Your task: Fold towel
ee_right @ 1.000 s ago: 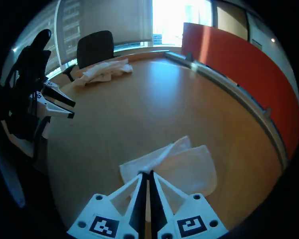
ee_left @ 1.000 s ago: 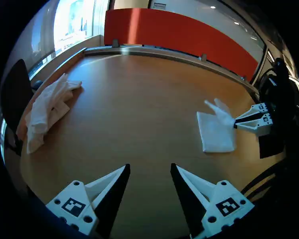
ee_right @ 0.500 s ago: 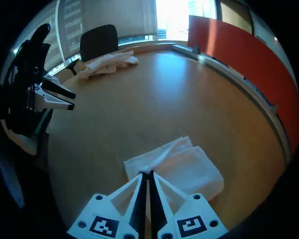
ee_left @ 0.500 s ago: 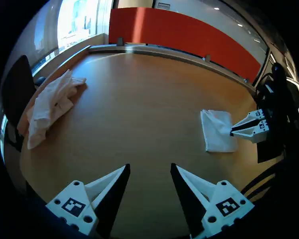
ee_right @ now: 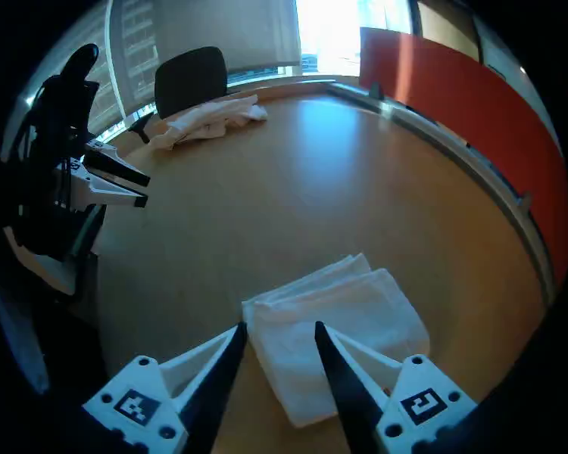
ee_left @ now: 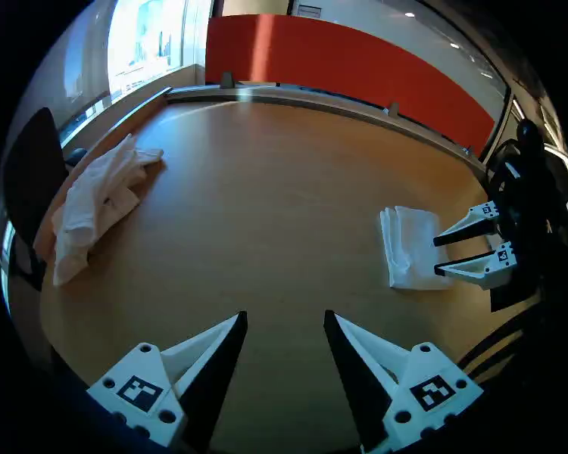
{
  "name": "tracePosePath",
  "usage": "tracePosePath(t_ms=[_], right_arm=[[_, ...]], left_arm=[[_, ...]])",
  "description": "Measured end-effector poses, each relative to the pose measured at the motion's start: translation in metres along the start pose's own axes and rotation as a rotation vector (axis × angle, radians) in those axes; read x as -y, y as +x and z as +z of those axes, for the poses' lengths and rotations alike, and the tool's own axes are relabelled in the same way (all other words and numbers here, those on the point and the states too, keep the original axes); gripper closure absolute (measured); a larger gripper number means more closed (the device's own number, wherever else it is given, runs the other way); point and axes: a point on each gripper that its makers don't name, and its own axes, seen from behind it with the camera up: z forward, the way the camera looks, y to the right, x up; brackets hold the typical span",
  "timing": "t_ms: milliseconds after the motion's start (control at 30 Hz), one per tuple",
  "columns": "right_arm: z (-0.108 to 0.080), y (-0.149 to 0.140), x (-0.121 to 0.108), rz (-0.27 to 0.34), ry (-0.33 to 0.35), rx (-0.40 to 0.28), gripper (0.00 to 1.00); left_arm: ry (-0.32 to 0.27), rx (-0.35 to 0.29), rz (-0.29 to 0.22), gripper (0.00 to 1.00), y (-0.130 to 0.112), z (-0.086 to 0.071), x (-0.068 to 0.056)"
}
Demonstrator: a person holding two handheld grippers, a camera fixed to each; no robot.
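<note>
Two grippers are counted, one folded towel, one loose heap of cloth, one chair and one red panel, all at a single round-edged wooden table.

The left gripper is seen with its white and black fingers spread wide over bare wood; nothing is held and nothing is touched. In the right gripper view it is found at the left edge, open there too.

The right gripper is opened to a moderate gap. The near corner of the folded white terry towel is framed between its fingers, but nothing is clamped. Whether the fingertips rest on the cloth cannot be told. From the left gripper view the same gripper is seen just beside the towel's right edge, jaws parted.

The towel is laid flat as a neat, thick rectangle on the table's right side, with stacked layers shown along one long edge and a smooth top face.

Well apart, at the far left edge, the crumpled heap of white cloth is left lying, with the black office chair behind it. The long red partition panel is stood along the far rim.
</note>
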Motion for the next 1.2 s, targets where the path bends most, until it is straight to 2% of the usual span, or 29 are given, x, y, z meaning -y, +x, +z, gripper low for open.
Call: tracePosePath(t_ms=[367,867,1200], right_arm=[[-0.005,-0.014,0.000,0.032,-0.032,0.006,0.28],[-0.021,-0.077,-0.003,0.129,-0.116,0.071,0.28],[-0.023,-0.093,-0.004,0.176,-0.154,0.081,0.30]], left_arm=[[-0.007,-0.003,0.006,0.26,0.000,-0.001,-0.004],[-0.020,-0.003,0.015,0.26,-0.002,-0.002,-0.009],[-0.028,0.000,0.026,0.26,-0.003,-0.003,-0.014]])
